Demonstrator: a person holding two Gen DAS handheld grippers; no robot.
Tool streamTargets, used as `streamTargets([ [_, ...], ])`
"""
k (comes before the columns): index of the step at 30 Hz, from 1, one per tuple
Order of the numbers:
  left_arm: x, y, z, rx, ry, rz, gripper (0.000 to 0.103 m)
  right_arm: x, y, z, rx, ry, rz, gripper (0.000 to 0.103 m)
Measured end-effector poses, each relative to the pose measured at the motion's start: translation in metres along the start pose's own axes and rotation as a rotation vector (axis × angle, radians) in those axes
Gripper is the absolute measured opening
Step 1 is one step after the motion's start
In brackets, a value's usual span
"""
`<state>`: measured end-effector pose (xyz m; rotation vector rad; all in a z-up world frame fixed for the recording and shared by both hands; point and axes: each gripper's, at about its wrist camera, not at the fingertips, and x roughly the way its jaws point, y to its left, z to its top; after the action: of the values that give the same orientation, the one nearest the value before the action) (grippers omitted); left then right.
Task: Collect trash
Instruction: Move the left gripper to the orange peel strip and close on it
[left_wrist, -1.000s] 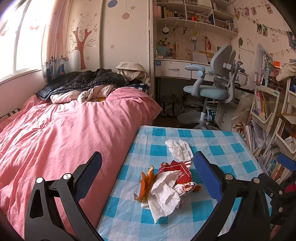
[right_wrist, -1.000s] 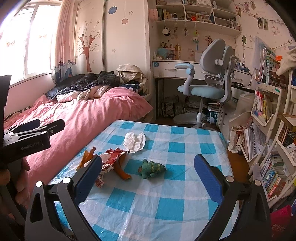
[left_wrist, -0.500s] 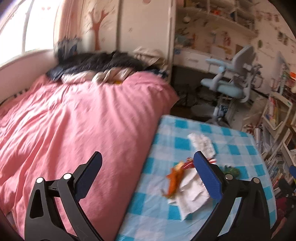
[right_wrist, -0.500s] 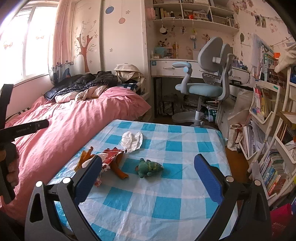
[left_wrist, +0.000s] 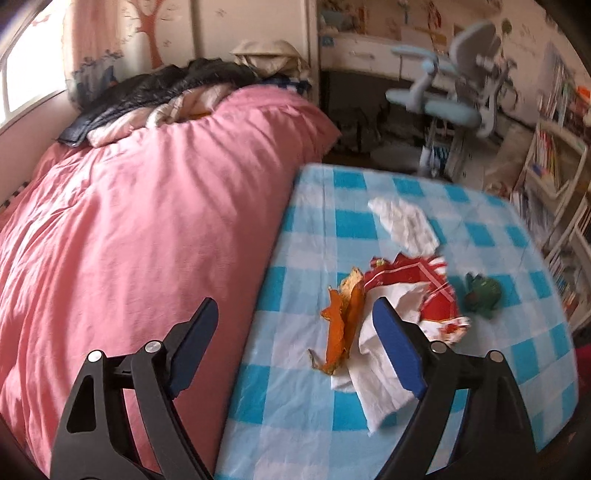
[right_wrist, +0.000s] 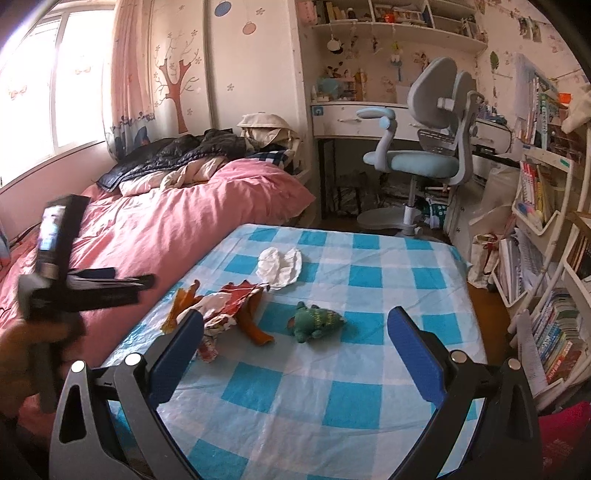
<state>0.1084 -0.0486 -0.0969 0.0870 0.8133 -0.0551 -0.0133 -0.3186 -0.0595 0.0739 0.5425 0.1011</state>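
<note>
Trash lies in a pile on the blue-checked table: an orange peel, a red snack wrapper, a white tissue. A second crumpled tissue lies farther back. In the right wrist view the same wrapper, peel and tissue show. My left gripper is open and empty, near the table's left edge, beside the pile. My right gripper is open and empty above the table's near part. The left gripper's body shows at left.
A green plush toy lies right of the pile, also in the left wrist view. A pink bed borders the table's left side. A grey-blue desk chair and bookshelves stand behind and right.
My left gripper swung left over the bed and has now come back toward the table and tilted down. The right gripper barely moved. Both stayed open.
</note>
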Motion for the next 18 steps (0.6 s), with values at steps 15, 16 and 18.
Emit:
streamTargets([
  [15,0.056,0.033,0.009,-0.121,0.136,-0.143,0.067,0.013,0.011,0.003,-0.010,0.035,0.052,0.095],
  [16,0.056,0.032,0.008,-0.118,0.141,-0.160,0.067,0.013,0.011,0.003,-0.012,0.037,0.053,0.095],
  [18,0.055,0.026,0.007,-0.095,0.140,-0.171,0.067,0.012,0.011,0.002,-0.013,0.039,0.053,0.095],
])
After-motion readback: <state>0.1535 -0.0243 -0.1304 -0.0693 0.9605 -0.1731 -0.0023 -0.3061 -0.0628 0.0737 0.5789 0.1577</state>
